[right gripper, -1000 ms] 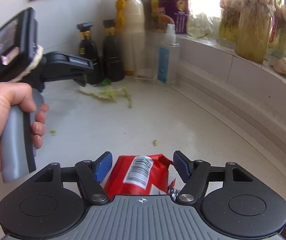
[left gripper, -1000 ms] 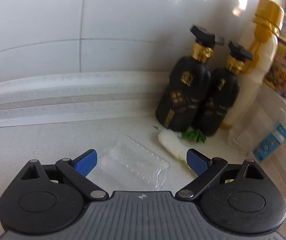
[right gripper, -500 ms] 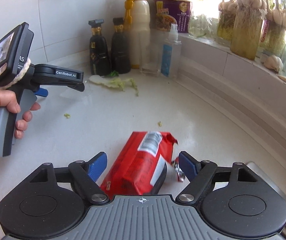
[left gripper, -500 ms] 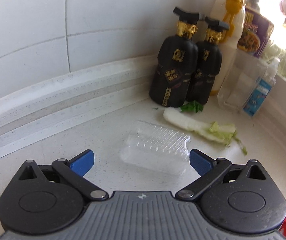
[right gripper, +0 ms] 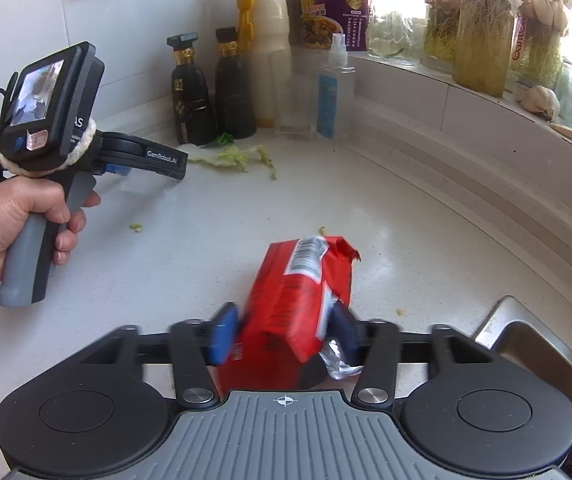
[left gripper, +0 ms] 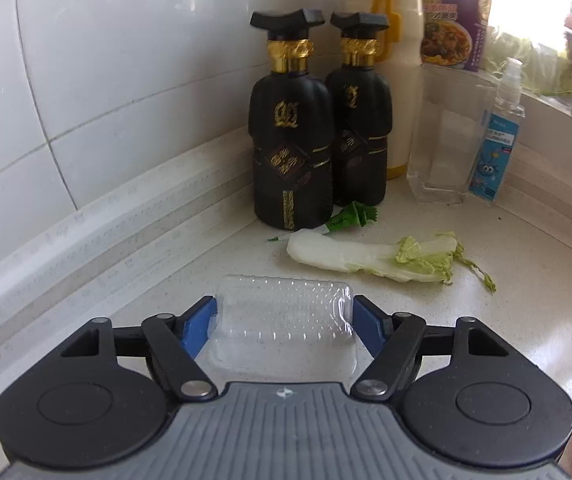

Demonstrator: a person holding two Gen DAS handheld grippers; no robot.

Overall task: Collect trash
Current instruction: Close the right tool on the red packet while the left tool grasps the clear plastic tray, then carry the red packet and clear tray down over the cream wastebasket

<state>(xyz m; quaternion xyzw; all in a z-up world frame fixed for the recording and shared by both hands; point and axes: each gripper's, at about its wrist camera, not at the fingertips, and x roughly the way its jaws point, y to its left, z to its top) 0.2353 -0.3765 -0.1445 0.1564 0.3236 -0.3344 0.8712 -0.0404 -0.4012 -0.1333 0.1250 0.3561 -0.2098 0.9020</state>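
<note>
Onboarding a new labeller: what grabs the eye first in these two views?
The red snack wrapper lies low in the right wrist view, between the fingers of the right claw, whose jaws are closing on it. In the left wrist view the left claw is closing around a clear plastic tray on the white counter. Behind it lie a cabbage leaf and two black bottles in the corner.

Black bottles [left gripper: 291, 128] block the corner; counter [right gripper: 425, 216] rightward open.

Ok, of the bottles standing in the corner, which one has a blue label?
The small clear spray bottle, rightmost of the group. The two black bottles have gold markings, and the tall white bottle has yellow trim.
</note>
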